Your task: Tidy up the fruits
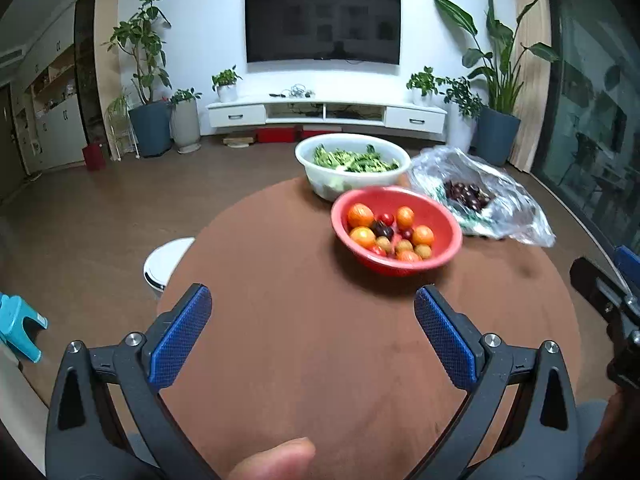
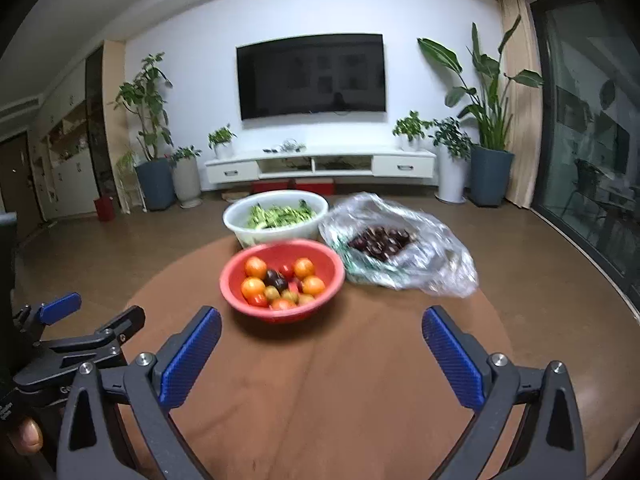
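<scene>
A red bowl (image 1: 416, 262) (image 2: 240, 300) of mixed fruit stands on the round brown table (image 1: 320, 352) (image 2: 340, 380): orange fruits (image 1: 360, 216) (image 2: 255, 267), a dark plum (image 1: 382, 230) (image 2: 275, 279) and small red and yellowish ones. A clear plastic bag (image 1: 508, 204) (image 2: 432, 264) with dark cherries (image 1: 466, 195) (image 2: 380, 244) lies to its right. My left gripper (image 1: 312, 300) is open and empty, short of the bowl. My right gripper (image 2: 322, 320) is open and empty, near the bowl's front.
A white bowl (image 1: 360, 178) (image 2: 240, 224) of green vegetables stands behind the red bowl. A white bin (image 1: 168, 260) and a teal stool (image 1: 20, 328) stand on the floor left of the table. The other gripper shows at each view's edge (image 1: 612, 296) (image 2: 60, 332).
</scene>
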Action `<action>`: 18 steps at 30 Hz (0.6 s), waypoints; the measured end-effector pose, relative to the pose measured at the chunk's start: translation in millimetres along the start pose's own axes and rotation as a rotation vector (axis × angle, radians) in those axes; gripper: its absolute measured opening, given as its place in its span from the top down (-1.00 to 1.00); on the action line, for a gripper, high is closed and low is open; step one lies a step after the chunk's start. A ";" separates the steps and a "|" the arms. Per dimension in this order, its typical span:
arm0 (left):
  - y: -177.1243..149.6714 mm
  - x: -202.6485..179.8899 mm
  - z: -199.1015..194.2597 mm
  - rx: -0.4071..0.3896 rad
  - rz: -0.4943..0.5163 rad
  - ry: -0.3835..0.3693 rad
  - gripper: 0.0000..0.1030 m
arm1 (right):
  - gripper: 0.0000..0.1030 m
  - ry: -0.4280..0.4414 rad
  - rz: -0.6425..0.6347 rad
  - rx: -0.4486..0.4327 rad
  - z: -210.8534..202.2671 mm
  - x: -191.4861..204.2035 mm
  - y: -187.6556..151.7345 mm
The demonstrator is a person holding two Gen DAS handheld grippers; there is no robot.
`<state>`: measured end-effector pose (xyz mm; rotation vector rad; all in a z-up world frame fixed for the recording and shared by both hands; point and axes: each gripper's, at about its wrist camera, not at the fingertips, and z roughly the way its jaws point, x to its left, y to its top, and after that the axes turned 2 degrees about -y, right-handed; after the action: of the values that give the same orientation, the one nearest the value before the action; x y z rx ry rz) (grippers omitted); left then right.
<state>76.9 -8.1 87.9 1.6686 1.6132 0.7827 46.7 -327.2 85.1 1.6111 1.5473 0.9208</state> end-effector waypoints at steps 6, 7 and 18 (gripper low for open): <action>-20.6 -1.8 -14.2 0.021 -0.003 -0.008 -0.99 | -0.99 -0.013 0.042 0.064 -7.4 -7.1 -22.4; -21.0 -2.1 -13.2 0.023 -0.003 -0.010 -0.99 | -0.99 -0.013 0.040 0.070 -8.3 -6.3 -25.6; -28.6 -1.6 -1.8 0.054 -0.003 -0.014 -0.99 | -0.99 -0.008 0.011 0.107 -5.8 4.3 -43.0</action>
<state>58.5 -9.5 65.9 1.7049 1.6400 0.7306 20.5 -321.4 50.7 1.6972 1.6082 0.8492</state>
